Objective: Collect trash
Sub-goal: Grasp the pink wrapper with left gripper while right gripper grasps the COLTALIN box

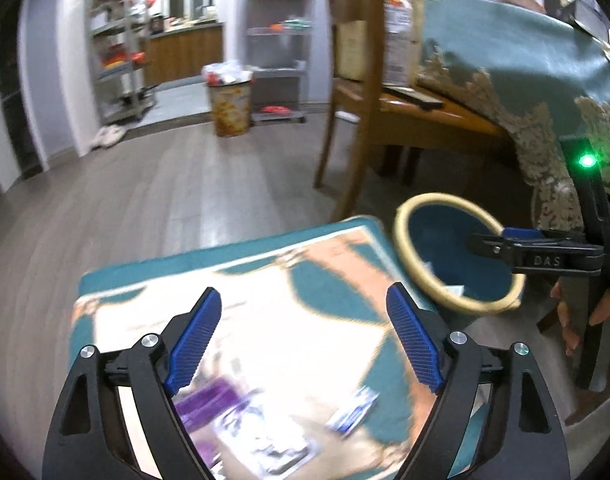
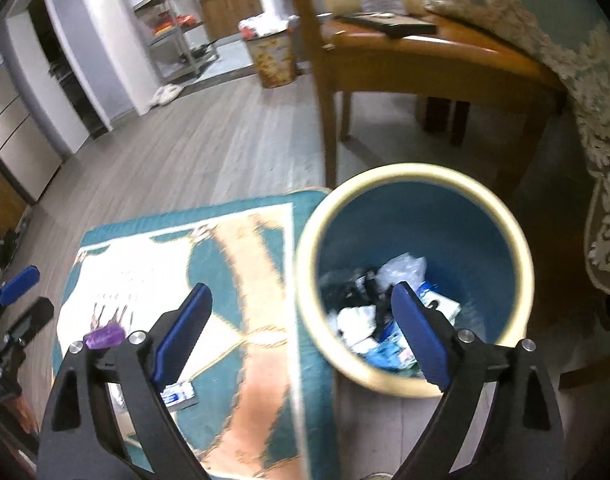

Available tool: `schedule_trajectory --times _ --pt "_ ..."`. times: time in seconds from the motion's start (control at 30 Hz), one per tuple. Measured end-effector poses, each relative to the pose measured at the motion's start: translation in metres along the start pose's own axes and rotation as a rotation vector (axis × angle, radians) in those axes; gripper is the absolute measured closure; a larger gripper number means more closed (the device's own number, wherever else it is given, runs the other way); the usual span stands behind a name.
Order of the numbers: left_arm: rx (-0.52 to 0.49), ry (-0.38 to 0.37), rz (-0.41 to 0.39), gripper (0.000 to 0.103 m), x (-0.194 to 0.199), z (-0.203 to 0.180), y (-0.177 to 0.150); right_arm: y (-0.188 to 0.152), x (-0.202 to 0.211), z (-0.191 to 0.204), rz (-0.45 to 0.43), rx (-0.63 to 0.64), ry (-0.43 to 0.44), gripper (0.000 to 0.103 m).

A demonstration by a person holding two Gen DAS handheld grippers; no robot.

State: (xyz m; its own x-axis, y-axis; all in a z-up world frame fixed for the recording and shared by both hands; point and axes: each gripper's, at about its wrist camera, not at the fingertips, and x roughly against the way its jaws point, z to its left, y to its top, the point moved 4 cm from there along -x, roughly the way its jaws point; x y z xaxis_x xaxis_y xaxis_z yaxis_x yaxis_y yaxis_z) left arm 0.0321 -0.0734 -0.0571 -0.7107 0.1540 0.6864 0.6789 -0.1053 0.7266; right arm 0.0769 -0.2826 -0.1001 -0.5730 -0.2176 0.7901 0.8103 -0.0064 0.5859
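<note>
Nearest the lens, left wrist view: left gripper (image 1: pixel 303 340), blue pads spread wide, nothing between them, poised above a patterned teal-and-cream rug (image 1: pixel 241 280). Below the jaws, on the rug: purple wrapper (image 1: pixel 209 404) at left, printed paper sheet (image 1: pixel 281 452) at centre, small blue-and-white packet (image 1: pixel 353 410) at right. All three blurred, so edges uncertain. Further right, just off the rug's edge: teal wastebasket with cream rim (image 1: pixel 405 256), right gripper (image 1: pixel 501 242) reaching over that rim, jaw spread not readable from this side-on angle.

Right wrist view, left to right: tips of the left gripper at the frame edge; purple wrapper (image 2: pixel 104 336) on the rug (image 2: pixel 265 320); blue-and-white packet (image 2: pixel 179 394) partly hidden behind the left finger; right gripper (image 2: pixel 301 336), pads wide apart and empty, straddling the near rim of the wastebasket (image 2: pixel 517 240); crumpled white and blue litter (image 2: pixel 365 320) already at the bottom.

Hazards, as judged:
- Flat wrapper and sheet lying flush on soft pile: pads likely to slide over them or pinch rug fibres instead.
- Neighbouring pieces lying near each other: one closure may catch two or push one aside.
- Right finger low beside the rim: sideways withdrawal may knock or tip the light basket.
- Two grippers working near each other: risk of collision on the next reach.
</note>
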Motion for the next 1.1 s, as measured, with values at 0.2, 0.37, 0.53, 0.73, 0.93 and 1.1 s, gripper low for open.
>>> schedule_trajectory --times 0.2,0.37,0.53,0.73,0.93,1.1 --pt "0.088 0.097 0.079 0.018 0.017 0.057 -0.056 -0.036 -0.011 0.040 0.082 -0.011 0.075 0.013" --pt "0.166 0.129 0.140 0.018 0.025 0.091 -0.102 -0.067 -0.016 0.064 0.096 0.032 0.063 0.013" --pt "0.191 0.124 0.163 0.018 0.022 0.100 -0.137 -0.091 -0.026 0.082 0.096 0.122 0.048 0.013" --pt "0.128 0.091 0.257 0.024 0.000 0.095 -0.153 -0.109 -0.043 0.104 0.155 0.287 0.100 0.015" --pt "0.105 0.081 0.349 0.047 -0.017 0.095 -0.172 -0.128 -0.062 0.122 0.223 0.374 0.126 0.023" --pt "0.109 0.094 0.360 0.066 -0.019 0.098 -0.176 -0.134 -0.071 0.127 0.242 0.373 0.140 0.026"
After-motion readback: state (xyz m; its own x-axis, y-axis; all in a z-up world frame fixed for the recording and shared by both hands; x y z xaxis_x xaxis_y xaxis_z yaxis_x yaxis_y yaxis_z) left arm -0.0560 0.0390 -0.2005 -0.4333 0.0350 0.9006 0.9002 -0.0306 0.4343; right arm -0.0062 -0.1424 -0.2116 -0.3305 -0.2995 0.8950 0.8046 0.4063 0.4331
